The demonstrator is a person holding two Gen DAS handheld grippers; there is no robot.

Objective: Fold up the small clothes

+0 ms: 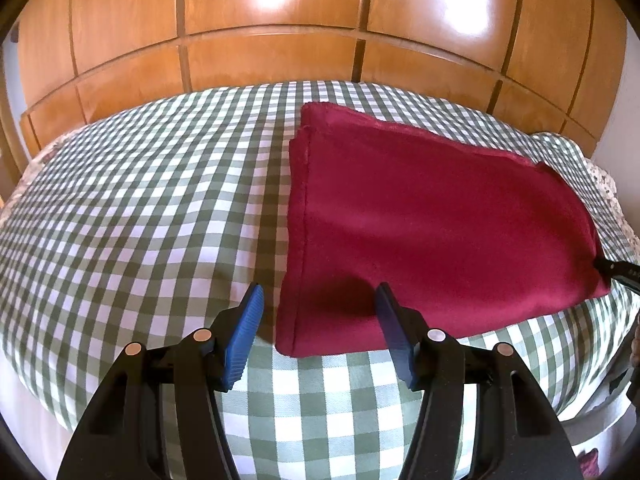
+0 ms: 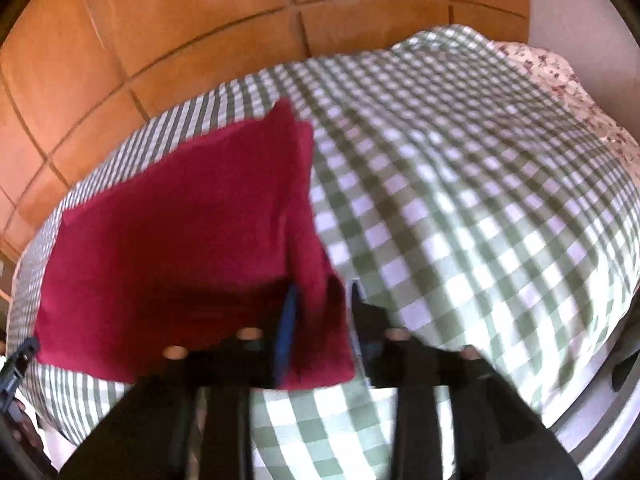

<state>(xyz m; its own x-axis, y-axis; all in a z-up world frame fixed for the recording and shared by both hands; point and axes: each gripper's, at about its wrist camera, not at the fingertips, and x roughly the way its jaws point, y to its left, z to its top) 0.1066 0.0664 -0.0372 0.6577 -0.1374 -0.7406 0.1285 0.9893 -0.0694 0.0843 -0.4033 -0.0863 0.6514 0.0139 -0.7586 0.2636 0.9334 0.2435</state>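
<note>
Red cloth [image 1: 432,240], already doubled at least once, lying flat on the right half of the green-checked bedspread [image 1: 140,200]; layered hems stacked along its left edge, far corner pointing toward the wooden wardrobe [image 1: 280,20].

Left gripper [image 1: 320,308]: blue pads spread wide, near-left corner of cloth lying between them, nothing pinched. Hovering, pointing down at the fabric.

Right gripper [image 2: 320,300]: view blurred, jaws narrowed around the cloth's near-right corner, which runs up between them. Looks like a pinch on that corner; pads partly hidden by fabric, so firmness of the hold uncertain. Tip of it [image 1: 616,270] also showing at cloth's right corner in left view.

Step in hand, by judgement: taking both near corners for the next fold.
- Bring left pads down onto the corner, catching all layers together, not just the top one.
- Match the grip depth on both sides so the edge lifts straight.
- Lift low, carry near edge over to far edge, line up hems before release.
- Avoid nipping the bedspread beneath.

Surroundings: flowered sheet [image 2: 560,80] peeking out at far-right edge of bed. Bedspread slightly rumpled on the right. Bed surface otherwise free of obstacles; soft bedding underneath may yield on pressing.
</note>
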